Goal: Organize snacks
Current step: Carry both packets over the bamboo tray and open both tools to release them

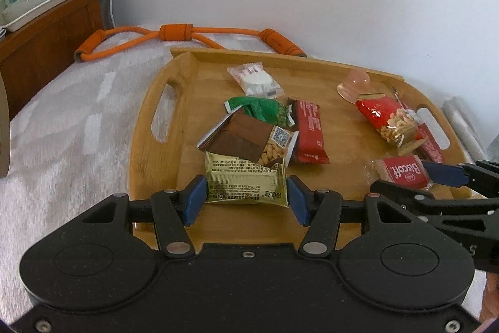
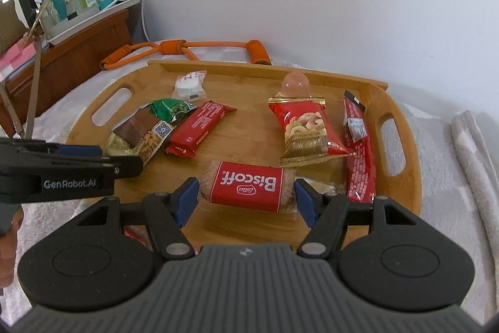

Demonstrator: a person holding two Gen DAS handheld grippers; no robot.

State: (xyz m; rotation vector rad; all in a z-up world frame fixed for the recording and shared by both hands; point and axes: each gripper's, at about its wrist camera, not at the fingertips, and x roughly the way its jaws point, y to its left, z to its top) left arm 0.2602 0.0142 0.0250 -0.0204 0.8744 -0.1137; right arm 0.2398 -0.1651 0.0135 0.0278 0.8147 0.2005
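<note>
- My left gripper [image 1: 246, 195] is holding its blue pads on both sides of the gold packet [image 1: 246, 181], close to its edges, but I cannot tell if they are squeezing it.
- The gold packet is lying at the near end of the wooden tray [image 1: 174, 102], with a brown nut packet [image 1: 246, 141] resting on its far end.
- My right gripper [image 2: 246, 197] is sitting wide open around the Biscoff packet [image 2: 248, 184], with a small gap on each side.
- The Biscoff packet is lying flat near the front of the tray.
- A green packet [image 1: 265, 110], a red bar [image 1: 308, 131] and a white candy [image 1: 255, 80] are lying farther back.
- A red cashew bag [image 2: 307, 130] and a long red packet [image 2: 358, 149] are lying on the right side, with a pink jelly cup [image 2: 294, 85] behind them.
- An orange stretch rope [image 1: 187, 35] is lying behind the tray.
</note>
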